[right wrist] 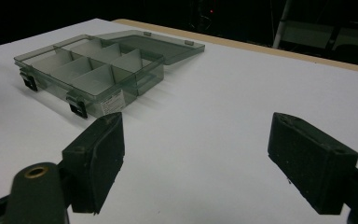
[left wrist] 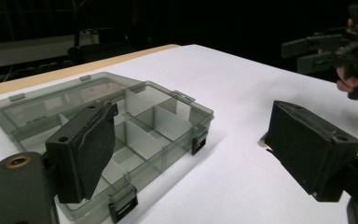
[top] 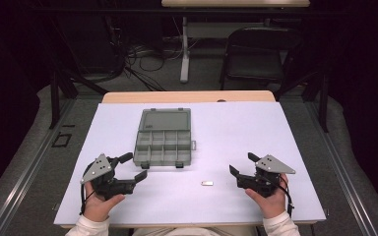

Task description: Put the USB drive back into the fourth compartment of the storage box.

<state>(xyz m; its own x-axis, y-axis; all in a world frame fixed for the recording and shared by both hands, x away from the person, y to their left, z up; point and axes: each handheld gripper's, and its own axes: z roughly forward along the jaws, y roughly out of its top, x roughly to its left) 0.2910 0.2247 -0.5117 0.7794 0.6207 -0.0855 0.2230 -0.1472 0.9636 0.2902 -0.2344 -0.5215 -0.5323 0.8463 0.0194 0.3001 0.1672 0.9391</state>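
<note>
Organizer box between two low hands

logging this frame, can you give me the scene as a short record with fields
surface: white table top
box: grey clear compartment box, lid open and laid flat behind it, compartments look empty
small part: small light piece on the table, right of the box, between the two tools
left tool: open, nothing between the jaws, near the box's front left corner
right tool: open, nothing between the jaws, right of the small piece
</note>
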